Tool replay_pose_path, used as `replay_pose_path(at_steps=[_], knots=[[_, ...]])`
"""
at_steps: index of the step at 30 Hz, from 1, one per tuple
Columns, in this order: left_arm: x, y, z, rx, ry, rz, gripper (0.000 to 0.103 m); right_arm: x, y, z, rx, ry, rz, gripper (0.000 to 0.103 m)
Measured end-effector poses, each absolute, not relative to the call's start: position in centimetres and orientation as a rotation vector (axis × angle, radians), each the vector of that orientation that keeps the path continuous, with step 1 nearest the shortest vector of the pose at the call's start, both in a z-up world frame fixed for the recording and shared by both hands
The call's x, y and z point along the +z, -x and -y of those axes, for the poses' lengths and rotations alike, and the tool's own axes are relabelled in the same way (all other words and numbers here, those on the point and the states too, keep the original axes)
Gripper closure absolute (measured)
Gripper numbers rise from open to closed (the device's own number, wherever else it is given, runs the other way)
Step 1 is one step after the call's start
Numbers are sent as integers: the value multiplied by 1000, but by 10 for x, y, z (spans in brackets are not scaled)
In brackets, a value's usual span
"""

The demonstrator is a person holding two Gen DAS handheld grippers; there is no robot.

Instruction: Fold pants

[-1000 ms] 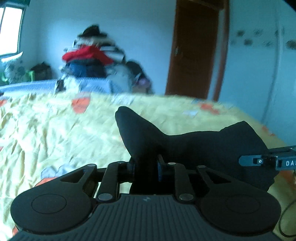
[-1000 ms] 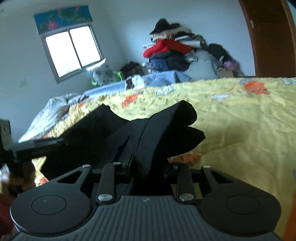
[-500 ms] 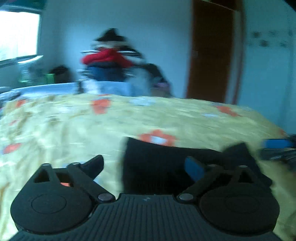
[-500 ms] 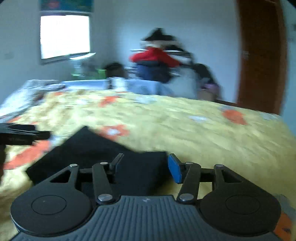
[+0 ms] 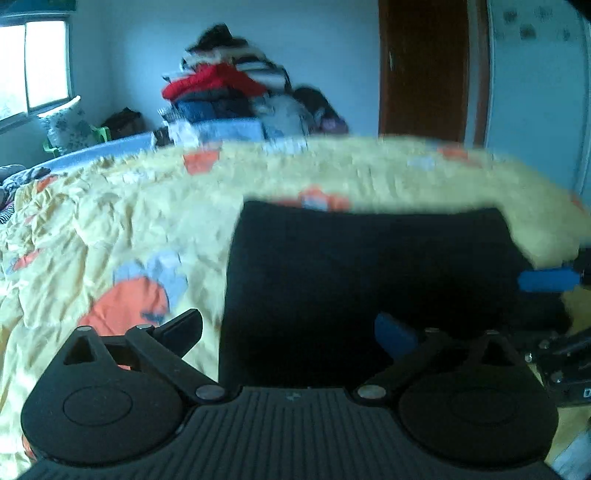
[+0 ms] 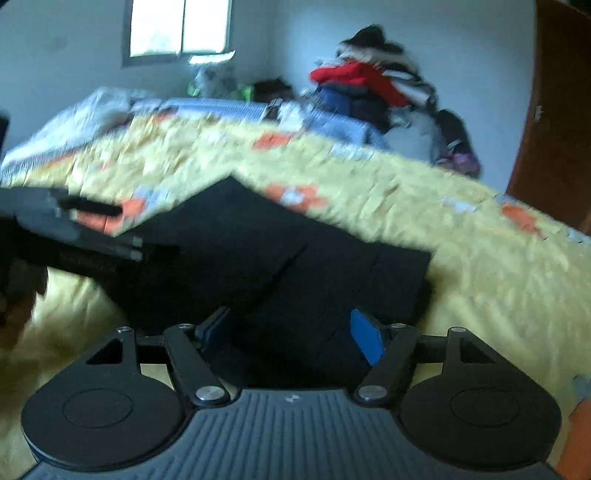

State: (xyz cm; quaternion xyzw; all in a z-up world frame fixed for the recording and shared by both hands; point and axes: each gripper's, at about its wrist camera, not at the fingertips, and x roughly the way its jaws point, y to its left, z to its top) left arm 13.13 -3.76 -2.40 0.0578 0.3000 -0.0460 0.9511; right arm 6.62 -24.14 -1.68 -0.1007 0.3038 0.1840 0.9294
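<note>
The black pants (image 5: 369, 266) lie folded into a flat rectangle on the yellow bedspread (image 5: 110, 221). My left gripper (image 5: 291, 328) is open just above their near edge, holding nothing. The right gripper's blue pad shows at the right edge of the left wrist view (image 5: 546, 280). In the right wrist view the pants (image 6: 288, 258) lie flat ahead, and my right gripper (image 6: 291, 336) is open and empty over their near edge. The left gripper (image 6: 74, 236) reaches in from the left beside the pants.
A pile of clothes (image 5: 225, 92) stands beyond the far side of the bed. A brown door (image 5: 424, 70) is at the back right and a window (image 6: 181, 26) at the back left. The bedspread stretches left and far of the pants.
Both grippers held bunched black fabric up a second ago. They have since opened and let go, and the pants now lie flat and folded on the bed.
</note>
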Motion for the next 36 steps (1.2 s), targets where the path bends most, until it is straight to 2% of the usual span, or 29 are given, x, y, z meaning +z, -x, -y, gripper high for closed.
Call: replay_pose_path(at_steps=[6,11,18,36], knots=[[-33,-136,20,-83,6,-638,0,-12,-61,238,288,137,-614,28],[-31,-125,28,-38,-29,-606,0,-10,-35,230,215,68,-584,0],[-25,-114,29,-25,-26,-609,1,-22,-31,216,165,50,-725,0],[-23,-75,17,-41,8,-648,0,-29,-1,212,150,-6,-747,0]])
